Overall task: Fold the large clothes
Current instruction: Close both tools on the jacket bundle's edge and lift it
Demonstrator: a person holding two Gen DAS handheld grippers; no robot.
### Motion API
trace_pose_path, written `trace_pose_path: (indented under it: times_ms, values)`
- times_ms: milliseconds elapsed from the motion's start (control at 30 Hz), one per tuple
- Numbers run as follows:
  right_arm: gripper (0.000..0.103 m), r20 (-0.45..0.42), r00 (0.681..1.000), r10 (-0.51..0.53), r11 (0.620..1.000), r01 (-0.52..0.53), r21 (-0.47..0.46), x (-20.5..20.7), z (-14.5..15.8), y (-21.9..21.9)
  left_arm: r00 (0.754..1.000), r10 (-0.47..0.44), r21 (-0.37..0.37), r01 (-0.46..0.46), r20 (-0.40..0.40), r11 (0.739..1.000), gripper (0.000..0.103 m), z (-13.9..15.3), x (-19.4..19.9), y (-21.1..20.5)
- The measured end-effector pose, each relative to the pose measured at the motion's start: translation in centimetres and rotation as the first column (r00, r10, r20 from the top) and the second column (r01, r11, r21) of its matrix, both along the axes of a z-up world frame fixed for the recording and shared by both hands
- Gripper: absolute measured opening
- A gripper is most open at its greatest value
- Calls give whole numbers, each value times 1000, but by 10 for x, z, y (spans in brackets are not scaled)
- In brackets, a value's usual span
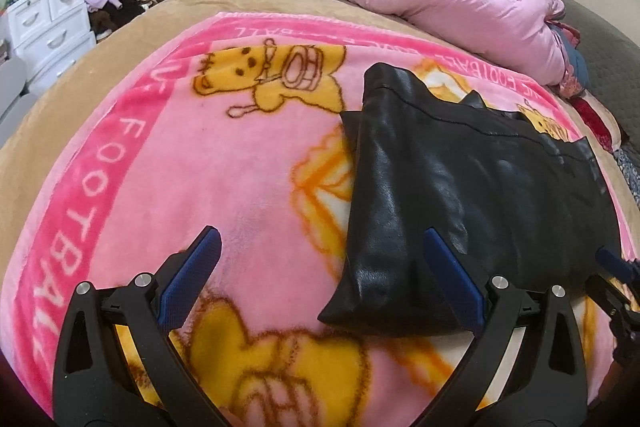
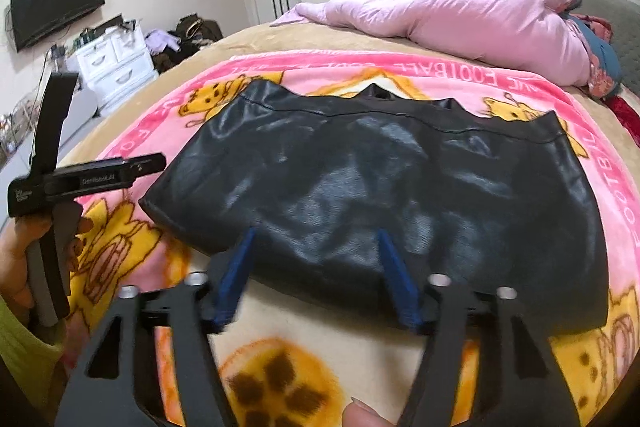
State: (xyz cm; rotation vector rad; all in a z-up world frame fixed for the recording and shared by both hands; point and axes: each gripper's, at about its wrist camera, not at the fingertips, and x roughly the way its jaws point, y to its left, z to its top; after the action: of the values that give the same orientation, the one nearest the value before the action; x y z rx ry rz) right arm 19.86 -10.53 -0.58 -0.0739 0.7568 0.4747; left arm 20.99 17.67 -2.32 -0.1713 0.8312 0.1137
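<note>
Hovering over the near hem now, the right gripper point(image 2: 316, 267) has its two blue-padded fingers point(image 2: 394, 267) spread apart above the shiny black leather-look garment point(image 2: 380, 179), nothing pinched between them, and the blur on the left finger suggests it is mid-motion. That garment lies flat across the pink fleece blanket with yellow cartoon bears point(image 2: 500, 79), which covers the tan bedspread point(image 2: 248, 39), with its stitched band and jagged edge on the far side and a fold already along the near edge, by the look of it. Off at its left end, the left gripper point(image 1: 320, 267) hangs wide open, one blue pad over bare pink fleece and the other over the garment's near left corner point(image 1: 340, 311), holding nothing at all. The step in hand, I judge, is taking hold of the near edge for another fold. To do it well, each gripper wants to come down low and bite all the layers together at the hem (slick fabric like this may slide, so a shallow pinch could lose the lower layer). The left should shift in to catch that corner squarely, the right should grip nearer the other end rather than the middle, so the edge lifts as one straight line. Then both should carry it across evenly and keep clear of the crumpled lilac quilt point(image 2: 460, 11) lying beyond on the bed.
</note>
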Motion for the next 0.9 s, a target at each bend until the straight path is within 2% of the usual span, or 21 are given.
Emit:
trace_pose_path:
  times_ms: [67, 133, 233, 333, 567, 633, 800, 900]
  values:
    - [44, 10, 1000, 1, 1000, -1, -24, 2, 0, 7, 1000, -2, -18, 2, 10, 1000, 95, -3, 3, 2]
    - [32, 14, 1000, -5, 999, 5, -39, 6, -1, 12, 1000, -3, -47, 3, 7, 999, 95, -8, 8, 5]
    - [20, 11, 999, -33, 999, 33, -35, 16, 1, 13, 1000, -11, -86, 11, 2, 996, 95, -16, 17, 7]
    - [13, -4, 999, -50, 998, 50, -22, 24, 0, 10, 999, -32, -114, 32, 2, 993, 95, -20, 23, 5]
    - [9, -57, 996, -71, 997, 69, -37, 36, -17, 3, 997, -76, -204, 71, -13, 976, 93, -33, 43, 2]
    - [8, -80, 994, -71, 997, 69, -25, 39, -25, 0, 996, -90, -229, 85, -14, 970, 88, -36, 47, 0]
    - [8, -101, 993, -56, 998, 53, -31, 42, -34, 1, 990, -138, -280, 134, 3, 951, 54, -39, 56, -6]
    - [7, -130, 990, -54, 998, 51, -20, 46, -40, -1, 990, -142, -293, 141, 17, 946, 41, -37, 60, -10]
